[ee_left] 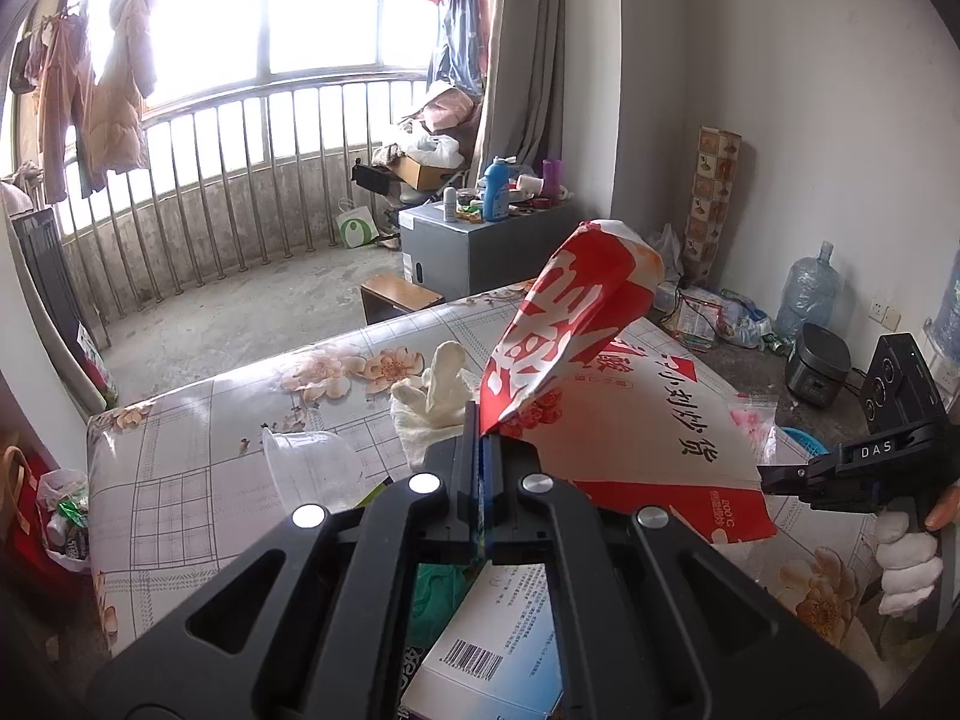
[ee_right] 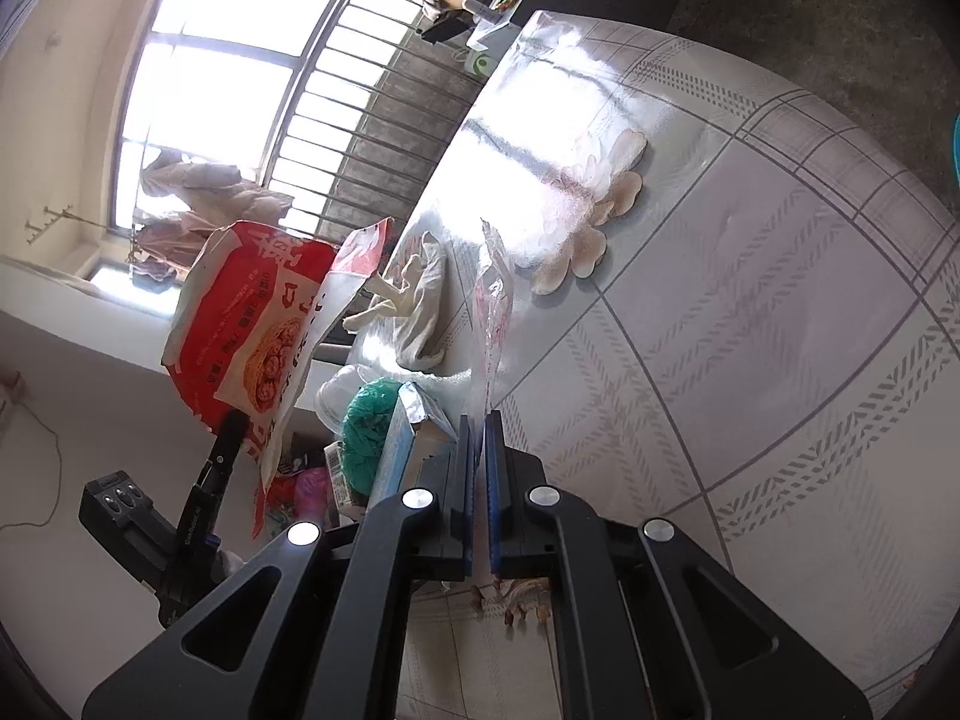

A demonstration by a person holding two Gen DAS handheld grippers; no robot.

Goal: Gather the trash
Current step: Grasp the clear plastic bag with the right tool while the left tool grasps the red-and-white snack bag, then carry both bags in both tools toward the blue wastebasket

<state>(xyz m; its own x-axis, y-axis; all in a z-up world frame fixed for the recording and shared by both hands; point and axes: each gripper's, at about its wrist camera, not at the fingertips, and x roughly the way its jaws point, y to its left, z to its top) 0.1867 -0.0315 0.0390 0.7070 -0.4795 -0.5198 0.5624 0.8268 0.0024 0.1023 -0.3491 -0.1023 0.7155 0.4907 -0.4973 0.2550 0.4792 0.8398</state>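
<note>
My left gripper [ee_left: 482, 420] is shut on the edge of a large red and white snack bag [ee_left: 630, 420], held up over the table; the bag also shows in the right wrist view [ee_right: 252, 330] with the left gripper [ee_right: 231, 420] below it. My right gripper [ee_right: 480, 420] is shut on a thin clear plastic wrapper [ee_right: 493, 300] that stands up from its jaws. The right gripper [ee_left: 774, 474] shows at the right of the left wrist view. On the table lie a clear plastic cup [ee_left: 312, 468], a white glove [ee_left: 435, 402], a blue and white box [ee_left: 498, 648] and a green wad [ee_right: 369, 426].
The table [ee_right: 750, 330] has a grey checked, flowered cloth. A bin bag with trash [ee_left: 63, 516] hangs at its left end. A wooden stool [ee_left: 396, 294], a grey cabinet [ee_left: 480, 246] with bottles, water jugs [ee_left: 807, 294] and a rice cooker [ee_left: 816, 366] stand on the floor beyond.
</note>
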